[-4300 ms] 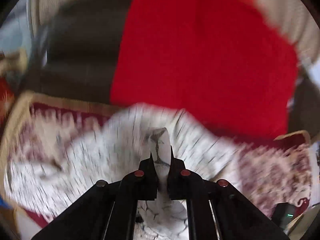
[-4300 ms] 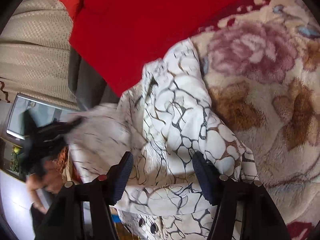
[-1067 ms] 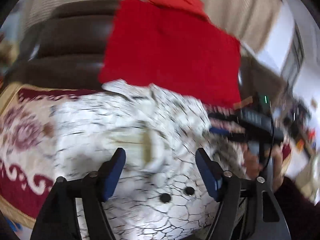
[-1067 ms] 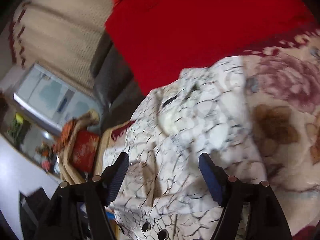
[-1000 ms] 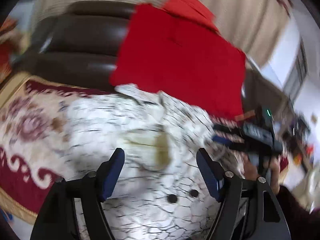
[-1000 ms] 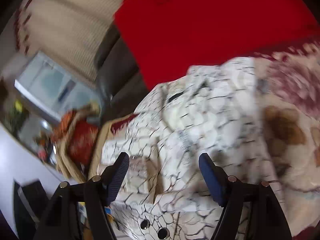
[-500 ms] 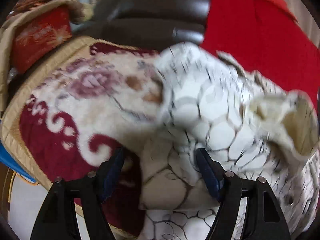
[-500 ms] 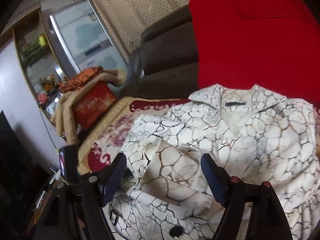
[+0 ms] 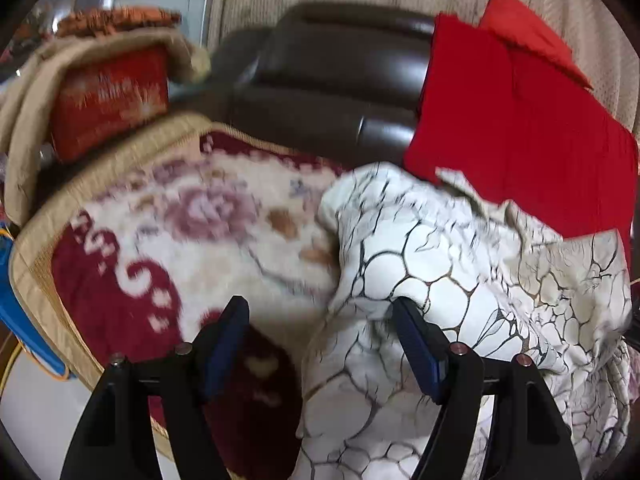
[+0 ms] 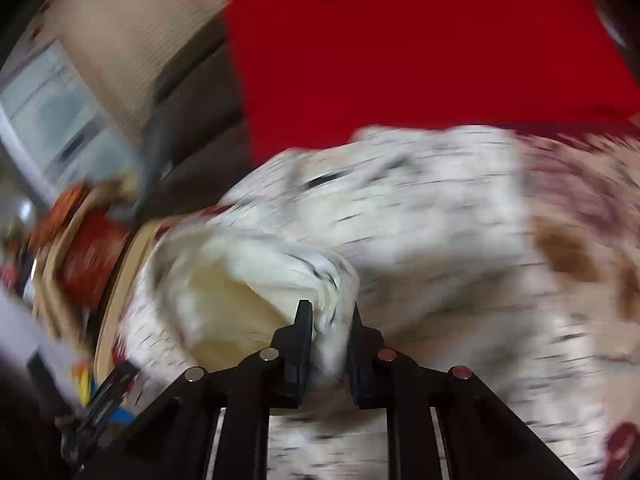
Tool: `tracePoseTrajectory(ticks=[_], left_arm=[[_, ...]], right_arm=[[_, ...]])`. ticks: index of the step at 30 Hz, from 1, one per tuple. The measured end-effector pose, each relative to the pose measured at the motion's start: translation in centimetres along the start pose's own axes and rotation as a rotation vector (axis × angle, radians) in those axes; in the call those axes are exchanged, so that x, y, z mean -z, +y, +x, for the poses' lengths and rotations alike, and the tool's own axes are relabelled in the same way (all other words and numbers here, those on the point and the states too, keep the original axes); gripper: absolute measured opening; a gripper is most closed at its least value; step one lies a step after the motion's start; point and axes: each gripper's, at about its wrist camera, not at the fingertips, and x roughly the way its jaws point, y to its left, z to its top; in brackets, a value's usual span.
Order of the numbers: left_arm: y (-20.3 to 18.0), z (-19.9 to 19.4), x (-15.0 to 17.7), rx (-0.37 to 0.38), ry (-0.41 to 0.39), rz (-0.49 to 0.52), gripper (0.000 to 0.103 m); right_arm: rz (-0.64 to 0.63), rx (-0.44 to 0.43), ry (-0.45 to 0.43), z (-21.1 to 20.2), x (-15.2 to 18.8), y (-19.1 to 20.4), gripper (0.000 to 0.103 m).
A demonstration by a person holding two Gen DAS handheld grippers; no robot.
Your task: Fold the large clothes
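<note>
Now the right gripper (image 10: 326, 316) pinches the white coat (image 10: 420, 240); the left gripper (image 9: 320, 328) gapes wide, so a hard tug might slip it loose

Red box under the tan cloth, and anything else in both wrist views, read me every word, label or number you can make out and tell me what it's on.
Nothing is legible.
Red box with pale markings: marks smeared by motion blur, unreadable.
White crackle-print coat: dark neck label is a blurred streak.
Floral red and cream blanket: ornament only, no text.
Red cloth on the sofa back: plain.
</note>
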Motion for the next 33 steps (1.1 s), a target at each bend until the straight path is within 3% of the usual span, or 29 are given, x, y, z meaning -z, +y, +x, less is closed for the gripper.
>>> tracePoseTrajectory(ticks=[3,5,8,10,12,14,15,16,17,19,20,21,22,23,27,28,30,33], left_arm=[[-1.1,-0.3,-0.4,-0.008,-0.037,0.023,0.075],[-1.5,-0.6,-0.7,-0.023,-0.063,0.021,0.075],[-1.1,-1.7,-1.4,-0.022,-0.143,-0.022,0.075],[-0.9,-3.0,-1.8,-0.035,-0.231,-0.045,0.075],[-1.2,-3.4,-2.0,-0.048,-0.265,-0.027,0.076],[-2.1,-2.6,-1.9,-0.026,-0.235,0.015,0.080],[-2.8,-1.4,-1.9,-0.005,-0.176,0.052,0.080],[-3.5,-0.6,-1.7,0.006,-0.130,0.077,0.080],[-4.2,0.6,-1.4,0.007,-0.071,0.108,0.080],[-5.4,4.4,-0.2,-0.069,0.112,0.185,0.083],[-5.5,5.6,0.3,-0.083,0.177,0.195,0.083],[-4.9,5.9,0.3,-0.067,0.189,0.152,0.084],[-4.5,5.7,0.0,-0.050,0.184,0.120,0.085],[-4.1,5.4,-0.4,-0.028,0.179,0.095,0.085],[-3.1,3.6,-1.7,0.050,0.082,0.012,0.084],[-3.1,3.2,-1.9,0.060,0.056,0.003,0.084],[-3.4,3.3,-2.3,0.054,0.028,0.003,0.087],[-3.8,5.8,-1.6,0.027,0.157,0.004,0.088]], right_arm=[[0.235,0.034,-0.007,-1.2,-1.3,-6.8,0.018],[0.323,0.002,-0.047,-2.5,-1.8,-9.3,0.018],[0.206,-0.006,-0.153,-4.8,-2.4,-8.0,0.021],[0.095,-0.085,-0.179,-5.4,-2.2,-5.5,0.021],[-0.018,-0.134,-0.170,-5.0,-1.7,-2.7,0.023],[-0.089,-0.156,-0.138,-3.8,-1.0,-0.4,0.036],[-0.114,-0.167,-0.115,-3.2,-0.6,0.5,0.042],[-0.137,-0.178,-0.082,-2.3,-0.1,1.4,0.059],[-0.146,-0.180,-0.065,-1.9,0.5,2.0,0.062],[-0.172,-0.110,0.009,0.0,1.2,2.9,0.062],[-0.181,-0.057,0.066,1.5,1.6,2.7,0.055],[-0.182,-0.015,0.109,2.5,2.1,2.5,0.051],[-0.173,0.032,0.151,3.7,2.4,1.9,0.038],[-0.163,0.065,0.163,4.3,2.5,1.4,0.032],[-0.129,-0.013,0.010,1.6,0.9,1.3,0.032],[-0.141,-0.031,-0.060,0.6,0.5,1.6,0.032],[-0.139,-0.042,-0.119,0.3,-0.4,1.8,0.036],[-0.116,0.012,-0.008,3.5,-0.8,1.1,0.037]])
